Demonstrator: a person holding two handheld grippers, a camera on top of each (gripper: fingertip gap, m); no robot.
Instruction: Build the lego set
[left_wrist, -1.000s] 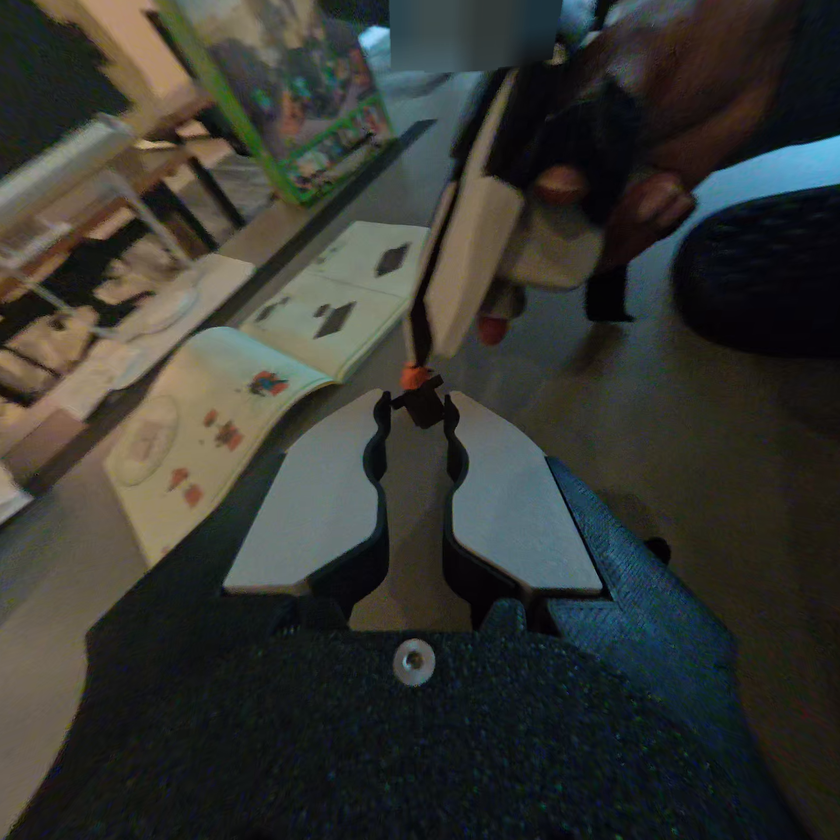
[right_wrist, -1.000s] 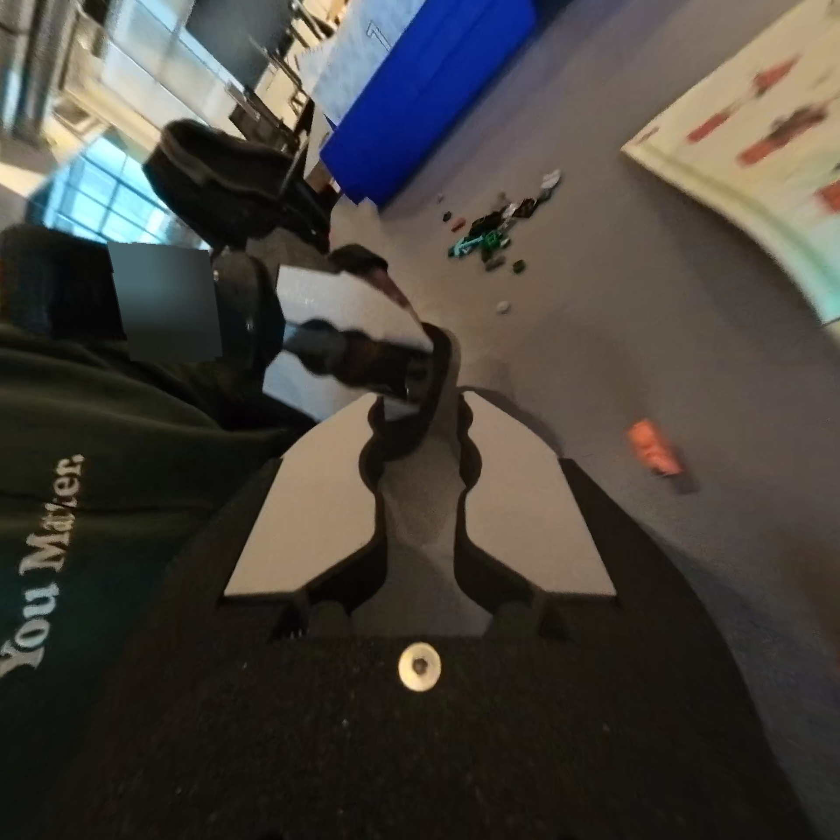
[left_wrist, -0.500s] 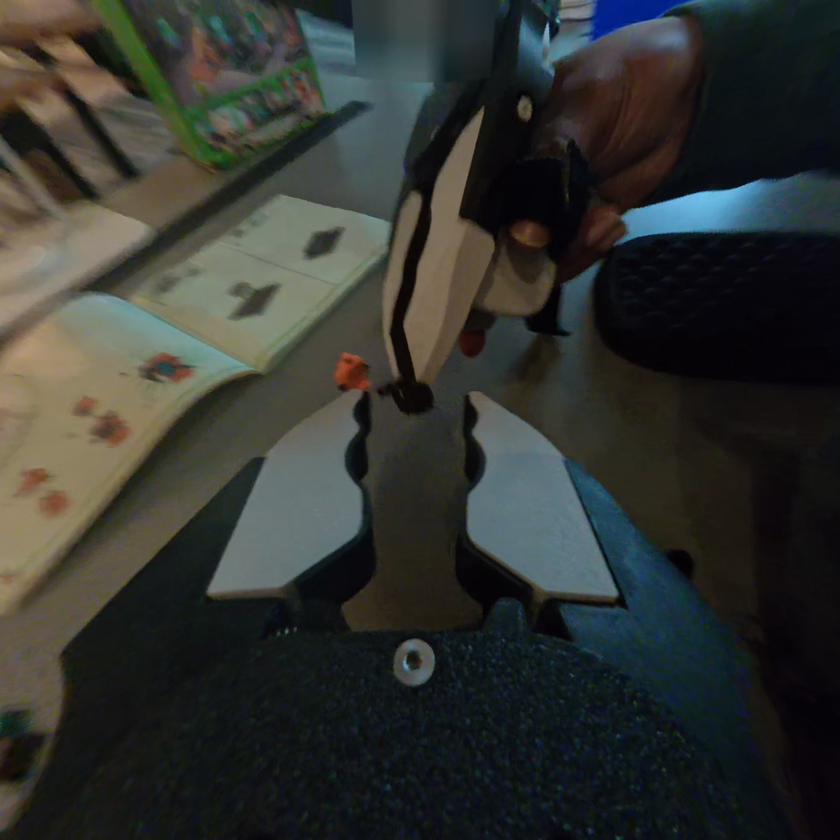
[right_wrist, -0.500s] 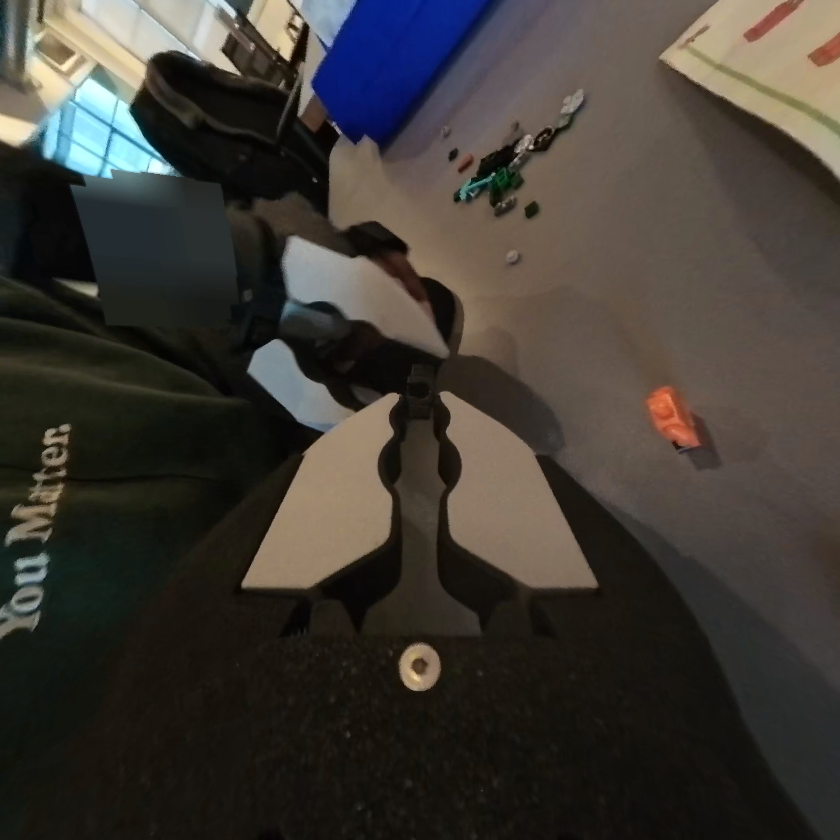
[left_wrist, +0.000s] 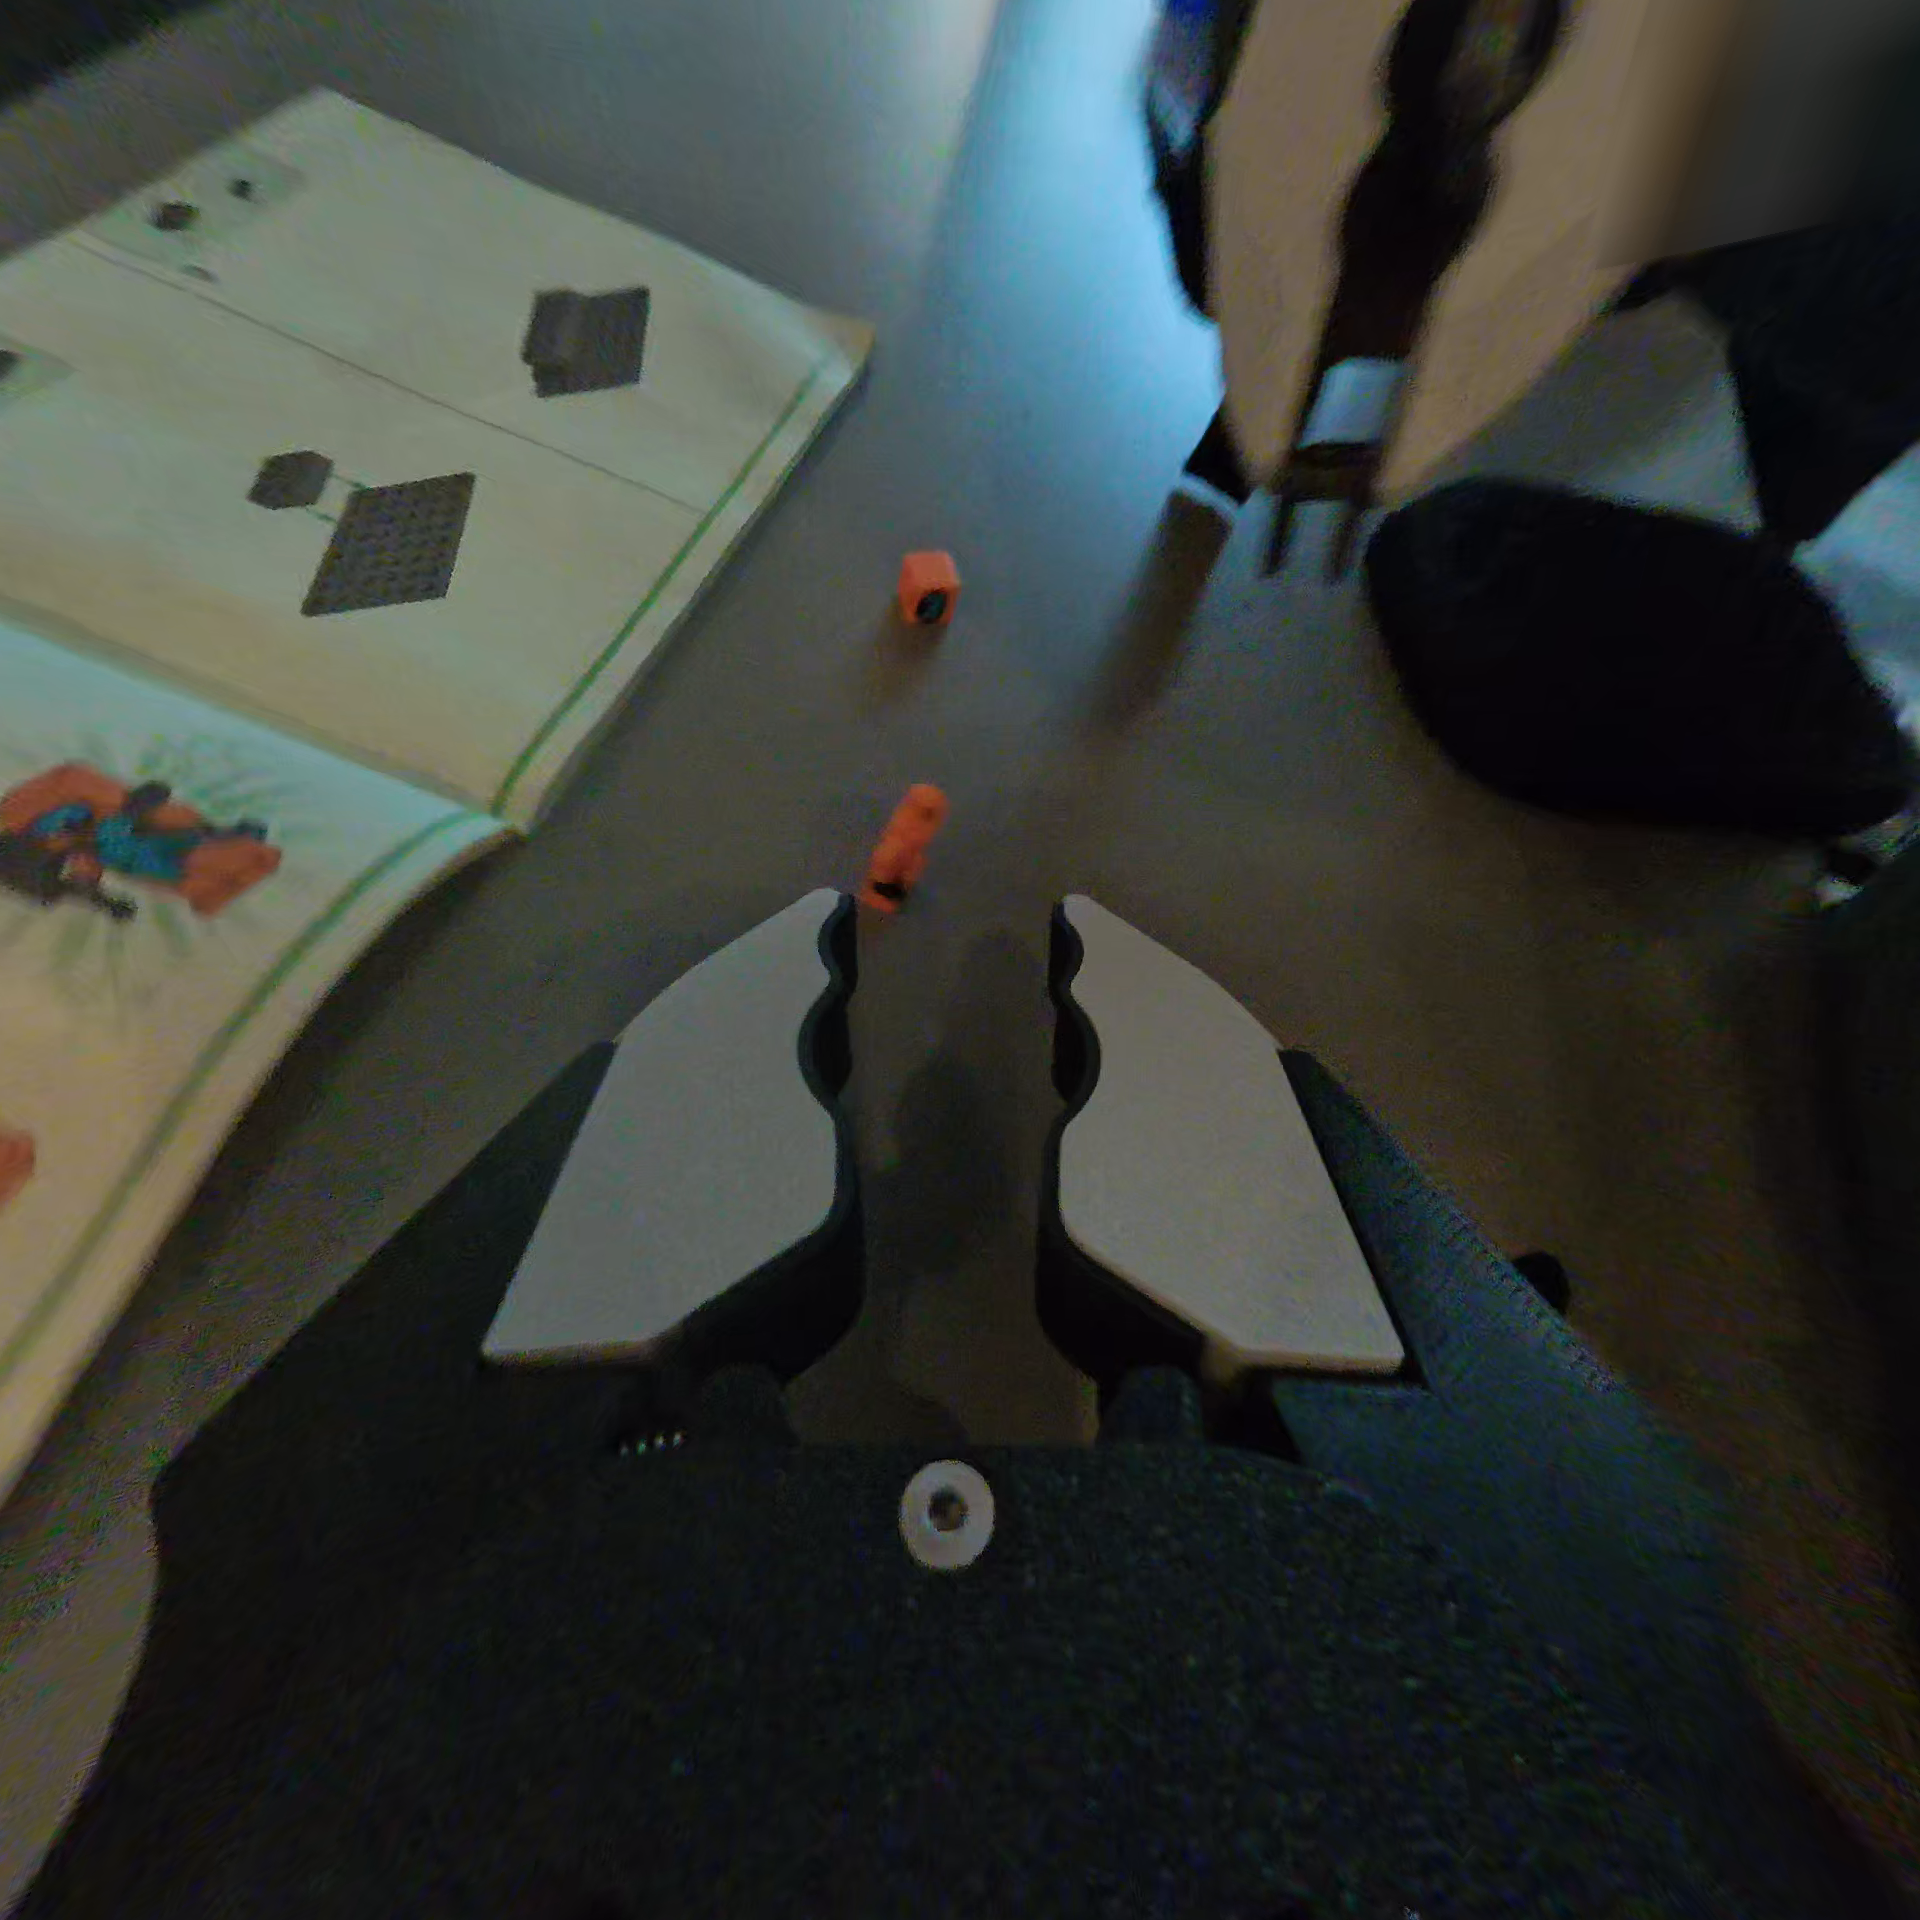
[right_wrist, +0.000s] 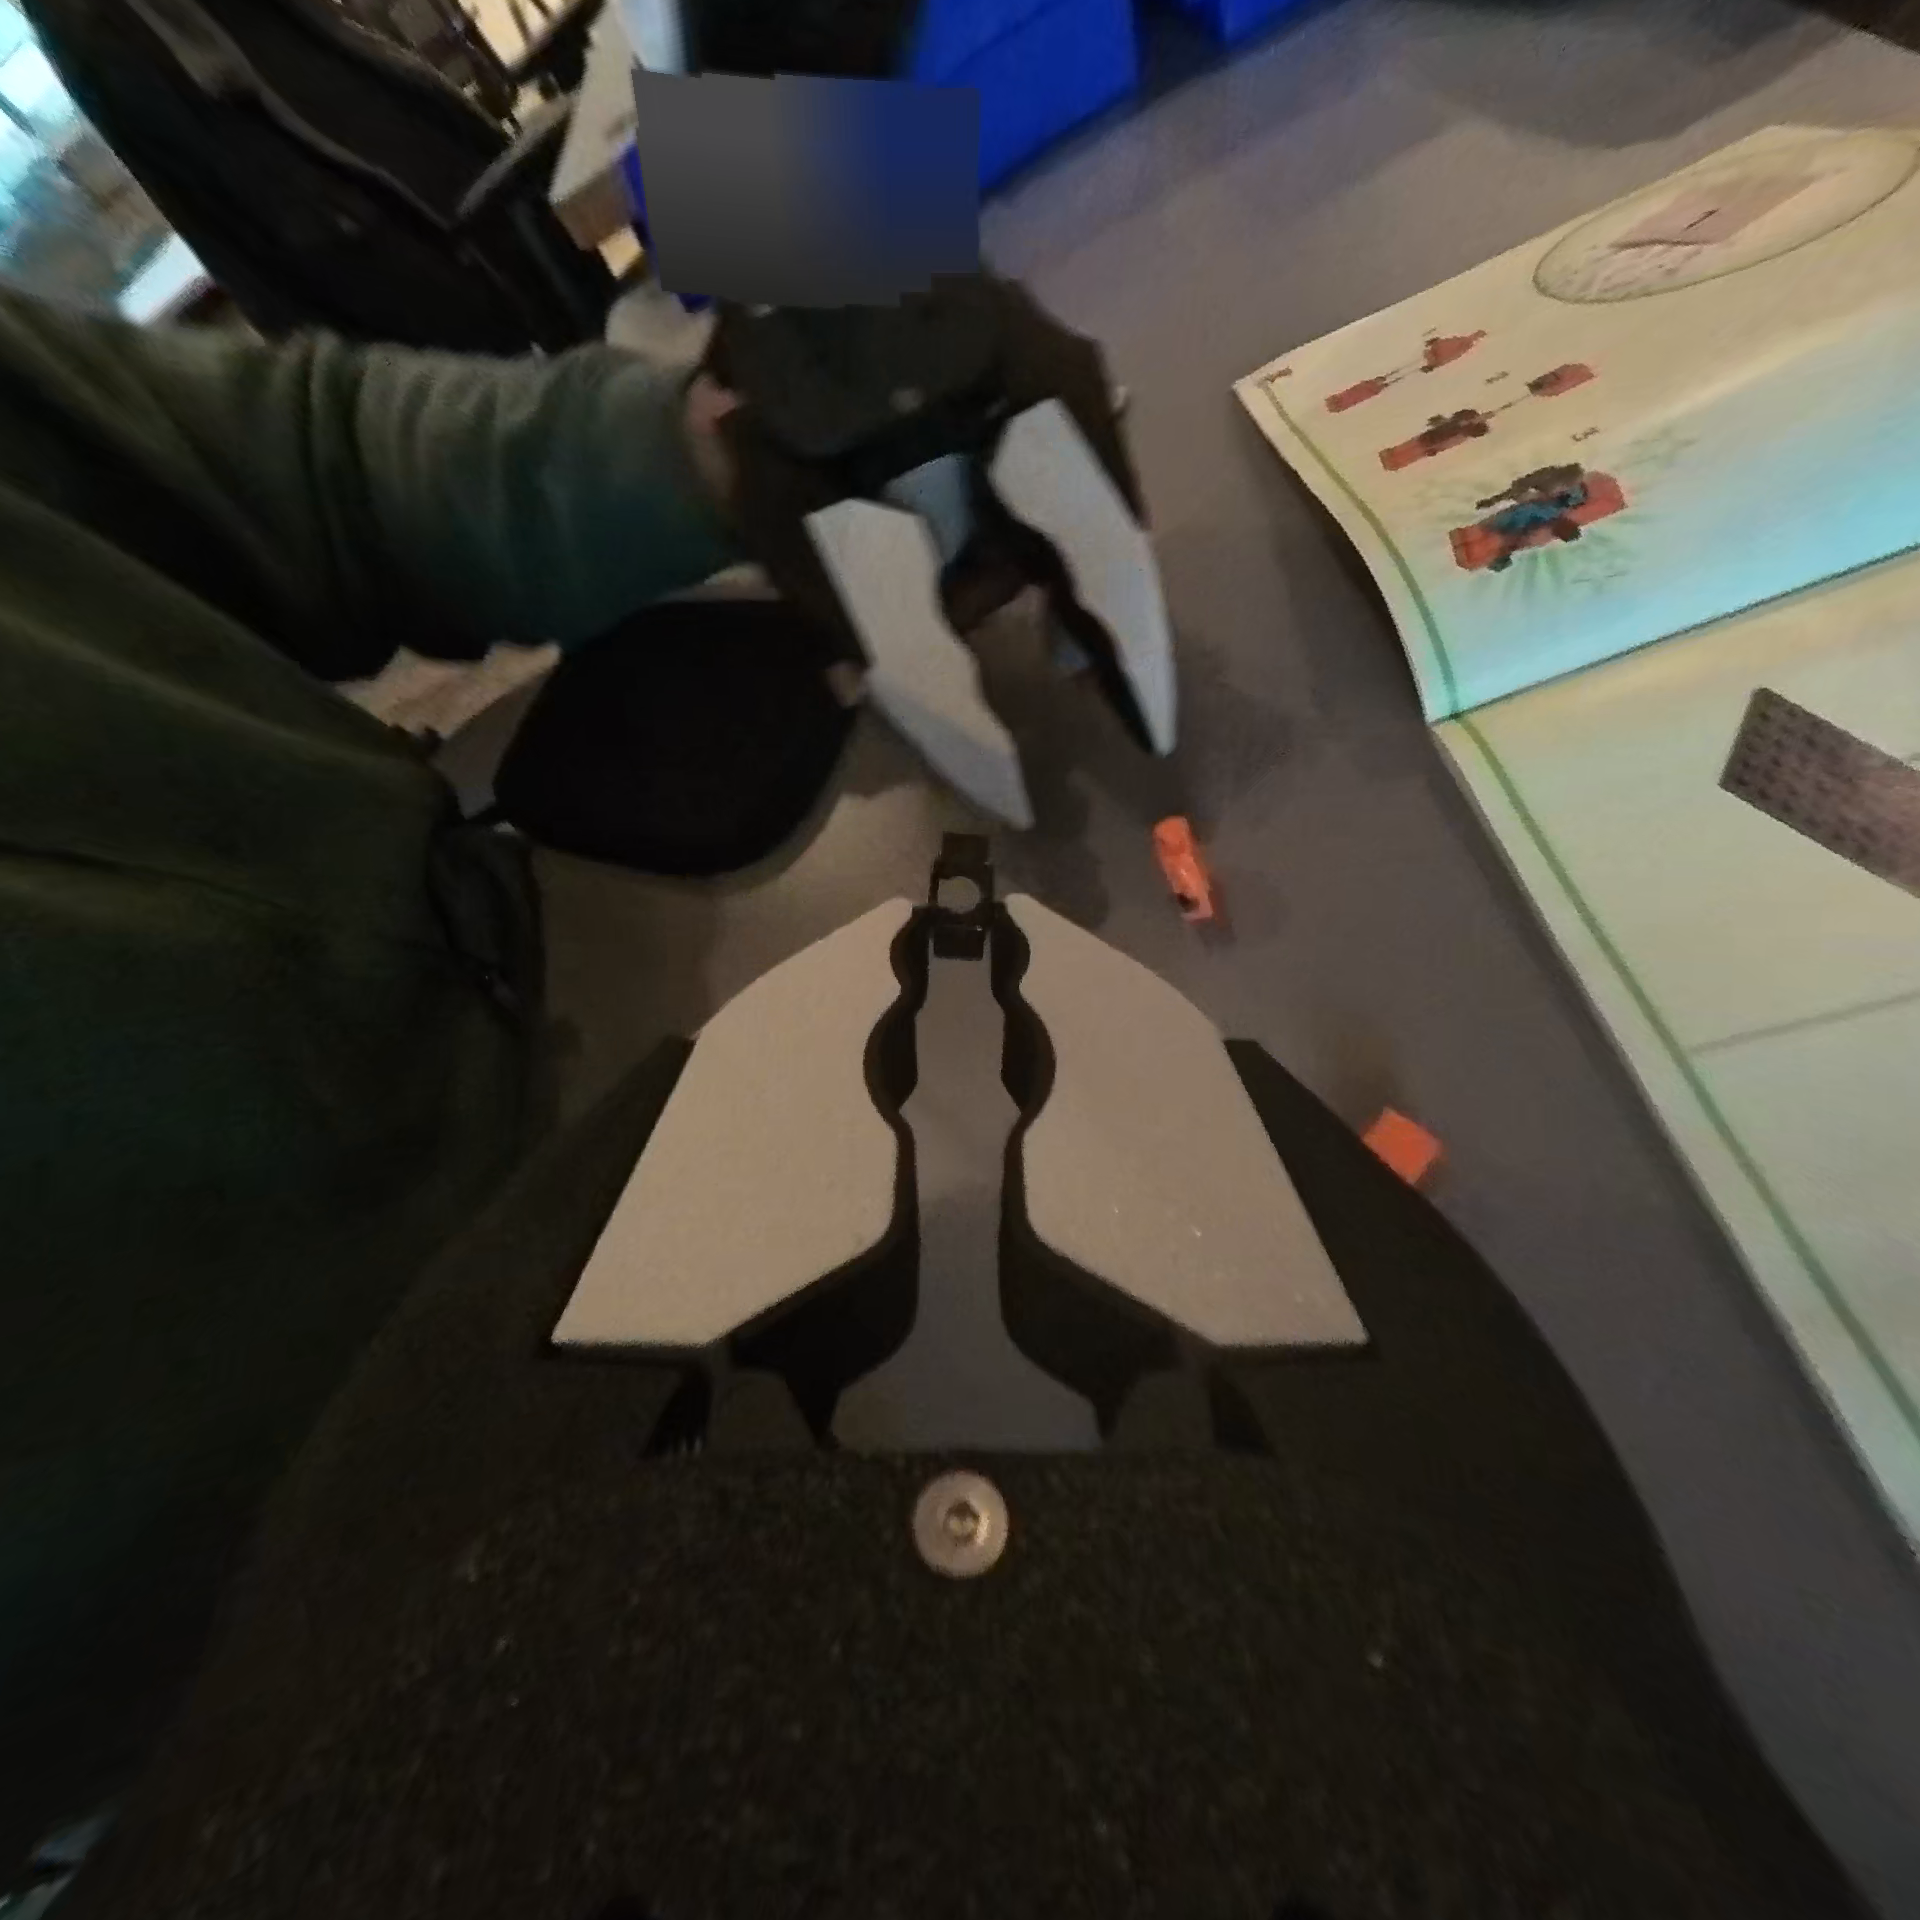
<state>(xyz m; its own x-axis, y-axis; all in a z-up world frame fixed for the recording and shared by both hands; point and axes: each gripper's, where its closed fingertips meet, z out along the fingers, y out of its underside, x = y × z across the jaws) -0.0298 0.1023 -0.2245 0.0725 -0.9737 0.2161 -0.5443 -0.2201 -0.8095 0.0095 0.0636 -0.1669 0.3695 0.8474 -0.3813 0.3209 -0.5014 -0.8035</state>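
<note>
My right gripper (right_wrist: 961, 914) is shut on a small black lego piece (right_wrist: 961, 899) that sticks out past its tips, held above the grey table. It shows blurred in the left wrist view (left_wrist: 1320, 488), still holding the piece (left_wrist: 1314, 520). My left gripper (left_wrist: 951, 914) is open and empty, low over the table; it also shows in the right wrist view (right_wrist: 1089, 781). A long orange piece (left_wrist: 902, 847) (right_wrist: 1184, 868) lies just ahead of its left fingertip. A small orange brick (left_wrist: 928, 587) (right_wrist: 1403, 1143) lies farther on.
An open instruction booklet (left_wrist: 364, 468) (right_wrist: 1662, 623) lies beside the orange pieces. A black rounded cushion (left_wrist: 1621, 644) (right_wrist: 665, 738) sits at the table's edge. A person's dark green sleeve (right_wrist: 416, 488) reaches in. A blue bin (right_wrist: 1039, 42) stands behind. The left gripper's tips are roughly 9 cm from the right gripper's. The small orange brick (right_wrist: 1403, 1143) sits 10 cm or so from the ends of my right fingers. It turns up in the left wrist view (left_wrist: 929, 568) as well.
My left gripper opened and let go of the black piece; my right gripper shut on it and carried it away. The orange piece came off onto the table. Both grippers moved apart.
</note>
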